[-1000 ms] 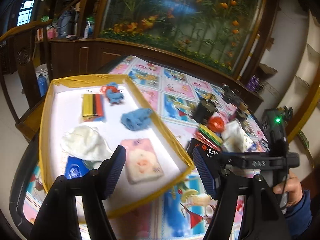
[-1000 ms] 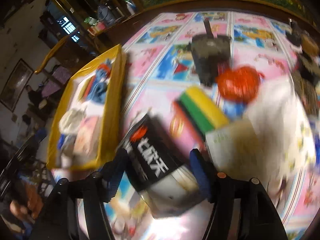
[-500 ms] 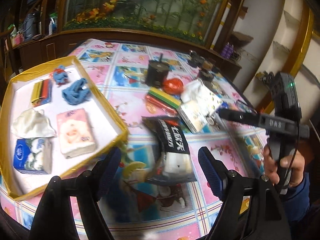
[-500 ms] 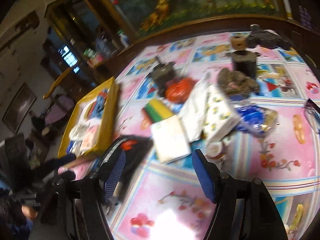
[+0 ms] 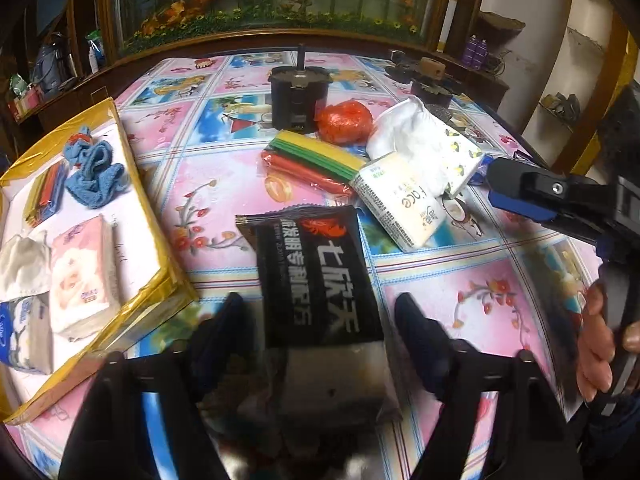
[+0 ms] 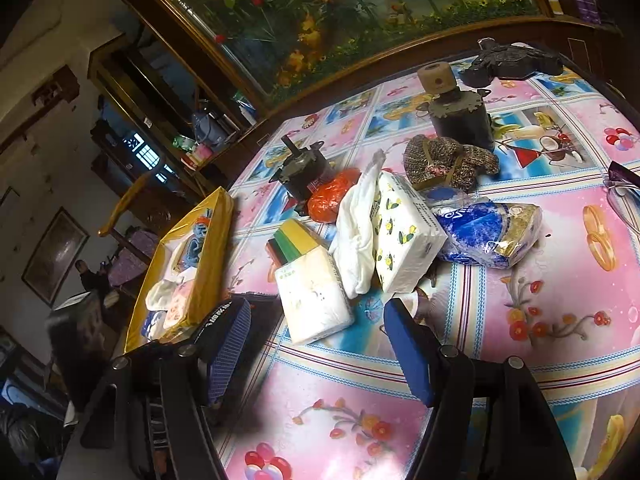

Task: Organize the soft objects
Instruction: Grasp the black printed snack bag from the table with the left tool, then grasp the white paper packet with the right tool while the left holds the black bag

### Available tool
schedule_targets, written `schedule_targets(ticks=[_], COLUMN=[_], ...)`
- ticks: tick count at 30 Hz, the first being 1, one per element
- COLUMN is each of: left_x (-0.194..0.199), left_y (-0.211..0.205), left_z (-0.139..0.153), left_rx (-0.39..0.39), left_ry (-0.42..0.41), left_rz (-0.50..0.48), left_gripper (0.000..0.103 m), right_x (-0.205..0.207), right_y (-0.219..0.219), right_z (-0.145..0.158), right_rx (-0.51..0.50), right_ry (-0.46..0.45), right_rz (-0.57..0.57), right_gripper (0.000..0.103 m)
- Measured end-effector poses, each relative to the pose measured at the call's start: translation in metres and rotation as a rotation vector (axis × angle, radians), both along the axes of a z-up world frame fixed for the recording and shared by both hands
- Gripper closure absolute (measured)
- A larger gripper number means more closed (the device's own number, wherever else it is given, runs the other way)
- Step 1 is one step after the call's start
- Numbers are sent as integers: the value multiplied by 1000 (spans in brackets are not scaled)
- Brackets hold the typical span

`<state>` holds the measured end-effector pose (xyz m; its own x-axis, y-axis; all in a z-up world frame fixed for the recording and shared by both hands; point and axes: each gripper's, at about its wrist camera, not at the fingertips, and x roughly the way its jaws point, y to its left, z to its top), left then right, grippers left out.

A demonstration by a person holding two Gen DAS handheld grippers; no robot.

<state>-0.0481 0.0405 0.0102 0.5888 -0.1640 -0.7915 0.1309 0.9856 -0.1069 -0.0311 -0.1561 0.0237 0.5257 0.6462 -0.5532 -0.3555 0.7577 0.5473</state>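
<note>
A black snack-style packet (image 5: 316, 276) with white lettering lies flat on the flowered tablecloth, between the fingers of my left gripper (image 5: 320, 314). The jaws are closing, and a thin gap still shows at each pad. To the left stands the yellow-rimmed tray (image 5: 160, 240), holding a blue cloth (image 5: 96, 180), a pink tissue pack (image 5: 80, 276) and a white cloth (image 5: 20, 264). My right gripper (image 6: 320, 344) is open and holds nothing, just short of a white tissue pack (image 6: 312, 300). A person's hand holds it at the right of the left wrist view.
Behind the packet lie a striped cloth pack (image 5: 316, 156), a lemon-print tissue pack (image 6: 404, 236), a white cloth (image 6: 356, 240), an orange bag (image 5: 346, 120) and a blue tissue bag (image 6: 480, 232). Black motors (image 5: 300, 96) (image 6: 460, 116) and a knitted piece (image 6: 444, 160) stand farther back.
My left gripper moved right from above the tray, came down over the black packet, and its jaws narrowed. My right gripper swung off the packet toward the tissue pile.
</note>
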Motion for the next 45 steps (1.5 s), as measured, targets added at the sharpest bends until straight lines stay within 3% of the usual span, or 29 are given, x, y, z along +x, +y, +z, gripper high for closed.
schedule_targets(ticks=[1, 4, 10, 13, 17, 20, 23, 25, 26, 27, 35, 45], left_x=[2, -1, -21, -22, -22, -23, -23, -22, -22, -23, -26, -28], left_y=[0, 0, 12, 22, 23, 22, 25, 24, 24, 23, 27, 26], left_z=[-3, -1, 3, 0, 0, 1, 1, 0, 0, 1, 5, 8], left_rx=[1, 0, -6, -58, -72, -78, -99, -104, -104, -106, -121, -94], left_ry=[12, -9, -16, 6, 4, 3, 3, 4, 3, 3, -31, -60], left_rz=[0, -12, -10, -2, -4, -8, -8, -12, -14, -16, -5, 17], left_gripper=[57, 62, 62, 62, 62, 62, 62, 62, 62, 62, 62, 62], right_x=[-1, -2, -9, -5, 13, 32, 39, 35, 34, 32, 21, 16], right_y=[1, 7, 37, 57, 81, 91, 90, 87, 87, 86, 77, 81], right_z=[0, 0, 2, 4, 5, -6, -21, -23, -23, -21, -3, 0], right_rx=[-2, -17, -131, -200, -323, -405, -382, -372, -390, -396, -277, -251], right_ry=[-3, -14, -56, -55, -68, -21, 12, -12, -24, -36, -107, -120], right_rz=[4, 29, 114, 156, 168, 160, 176, 172, 172, 162, 166, 180], right_gripper=[29, 29, 29, 29, 29, 28, 28, 30, 46, 55, 55, 55])
